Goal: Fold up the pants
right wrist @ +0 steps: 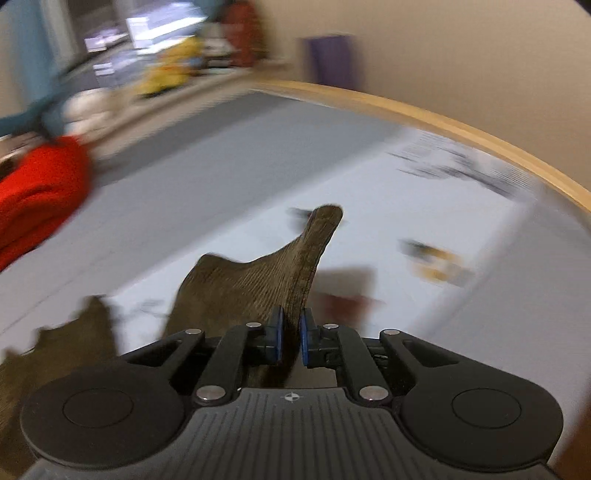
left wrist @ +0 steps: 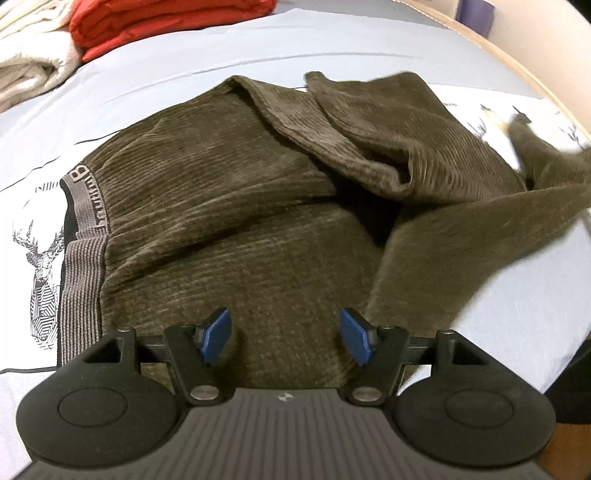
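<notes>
Across a bed covered with a pale blue sheet (left wrist: 155, 74) lie dark olive corduroy pants (left wrist: 240, 229), spread wide with the ribbed fabric rumpled into soft ridges. On the left, the grey striped waistband (left wrist: 83, 258) runs down the edge of the garment, with lettering woven into its upper part. One leg (left wrist: 369, 122) is doubled back over the body of the pants, forming a thick fold near the top right. Under the pants lies a white cloth printed with a black line-drawn stag (left wrist: 38, 258), showing at the left edge. At the far top left sit a folded red garment (left wrist: 147, 22) and a cream one (left wrist: 29, 62) beside it. The left gripper (left wrist: 285, 334) hovers low over the middle of the pants, its blue-padded jaws spread wide apart and holding nothing. From the right wrist view, heavily blurred, the right gripper (right wrist: 291, 341) has its jaws pressed together on a strip of the olive fabric (right wrist: 280, 280), which rises upright between the blue pads and curls to a point above them. A curved wooden bed edge (right wrist: 461, 129) runs along the far side, with a beige wall behind it
</notes>
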{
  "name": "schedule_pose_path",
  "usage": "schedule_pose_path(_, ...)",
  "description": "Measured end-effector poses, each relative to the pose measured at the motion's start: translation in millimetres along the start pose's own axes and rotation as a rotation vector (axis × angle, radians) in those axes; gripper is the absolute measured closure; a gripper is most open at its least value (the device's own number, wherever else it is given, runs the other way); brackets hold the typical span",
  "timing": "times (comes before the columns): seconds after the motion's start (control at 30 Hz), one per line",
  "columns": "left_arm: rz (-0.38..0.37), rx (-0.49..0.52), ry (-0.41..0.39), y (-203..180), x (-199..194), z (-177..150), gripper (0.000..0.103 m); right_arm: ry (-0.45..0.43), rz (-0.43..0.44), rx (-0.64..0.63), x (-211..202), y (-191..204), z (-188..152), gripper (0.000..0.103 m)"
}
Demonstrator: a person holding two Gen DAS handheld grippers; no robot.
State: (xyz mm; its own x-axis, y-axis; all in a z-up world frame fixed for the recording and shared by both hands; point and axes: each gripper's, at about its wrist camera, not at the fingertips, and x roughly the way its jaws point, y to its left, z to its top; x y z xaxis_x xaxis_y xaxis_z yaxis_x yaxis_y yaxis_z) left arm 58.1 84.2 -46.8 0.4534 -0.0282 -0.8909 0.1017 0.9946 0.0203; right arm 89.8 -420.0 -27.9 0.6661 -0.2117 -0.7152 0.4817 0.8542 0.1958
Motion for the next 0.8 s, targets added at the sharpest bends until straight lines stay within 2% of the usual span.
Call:
schedule_pose_path(0.07,0.000,0.022,0.003,-4,0,-2,0.032,0.102,-0.122,0.031,8,-35,-12,0.095)
schedule_pose_path(0.1,-0.002,0.031,0.004,-6,1,-2,0.032,0.135,-0.150,0.078,10,-52,-16,0.095)
schedule_pose_path(0.23,-0.025,0.044,0.012,-10,3,-1,0.032,0.220,-0.180,0.227,12,-97,-32,0.094)
schedule_pose_path(0.3,-0.038,0.051,0.028,-13,8,0,0.032,0.215,-0.169,0.254,10,-100,-34,0.094)
schedule_pose_path(0.43,-0.063,0.071,0.083,-17,20,-4,0.032,0.211,-0.183,0.216,13,-93,-32,0.094)
schedule_pose_path(0.53,-0.052,0.102,0.174,-18,34,-11,0.032,0.310,-0.259,0.235,22,-93,-38,0.094)
schedule_pose_path(0.6,-0.030,0.130,0.190,-19,37,-15,0.031,0.345,-0.307,0.305,24,-98,-40,0.091)
schedule_pose_path(0.63,-0.033,0.131,0.184,-18,36,-15,0.031,0.328,-0.311,0.343,20,-100,-39,0.090)
schedule_pose_path(0.7,-0.041,0.119,0.172,-16,34,-13,0.031,0.240,-0.309,0.382,7,-95,-31,0.090)
schedule_pose_path(0.8,-0.037,0.105,0.153,-13,31,-10,0.030,0.052,-0.388,0.312,-14,-74,-16,0.084)
